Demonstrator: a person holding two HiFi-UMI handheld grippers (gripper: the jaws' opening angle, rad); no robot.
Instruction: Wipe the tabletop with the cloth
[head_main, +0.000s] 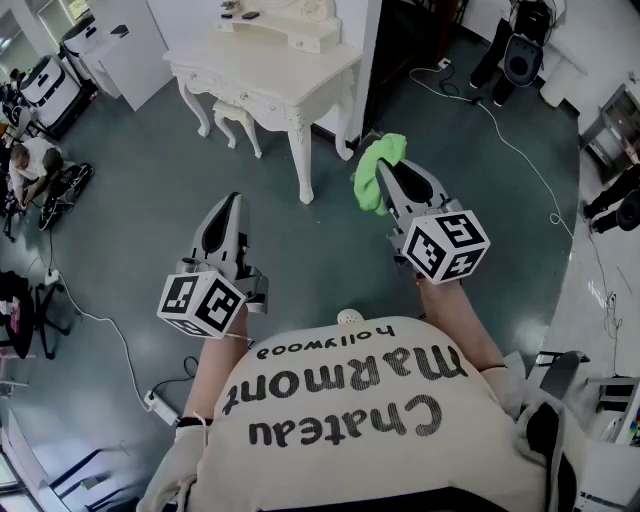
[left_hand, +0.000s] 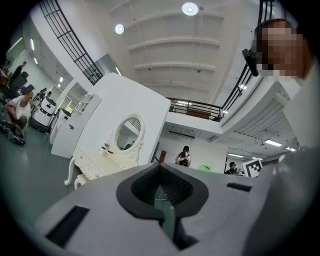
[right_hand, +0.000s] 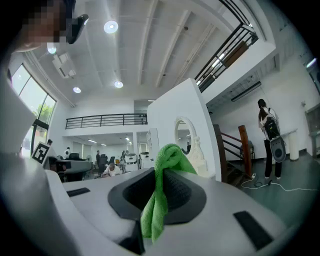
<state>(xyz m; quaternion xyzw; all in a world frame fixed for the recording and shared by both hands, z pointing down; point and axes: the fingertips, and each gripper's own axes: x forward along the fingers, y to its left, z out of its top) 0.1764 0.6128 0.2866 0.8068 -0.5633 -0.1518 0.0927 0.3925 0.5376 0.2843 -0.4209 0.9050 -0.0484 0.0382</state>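
Between the jaws of my right tool (head_main: 392, 180) sits the green cloth (head_main: 377, 170), clamped tight. In the right gripper view a bunched fold rises above the jaws and a narrow tail hangs down between them. I hold it in the air over the grey-green floor (head_main: 150, 200), clear of any surface. My left tool (head_main: 228, 208) is beside it, well apart, with its jaws together and nothing between them. Both tools point toward the white dressing table (head_main: 300, 100) ahead of me. In the head view the cloth shows just right of the table's front right leg, and it is not on the pale tabletop (head_main: 265, 62). A small matching stool (head_main: 236, 118) stands under the table, and its oval mirror (left_hand: 129, 134) shows in the left gripper view. A white cable (head_main: 520, 150) trails across the floor to my right. Far to my left a person (head_main: 30, 165) crouches by some equipment.
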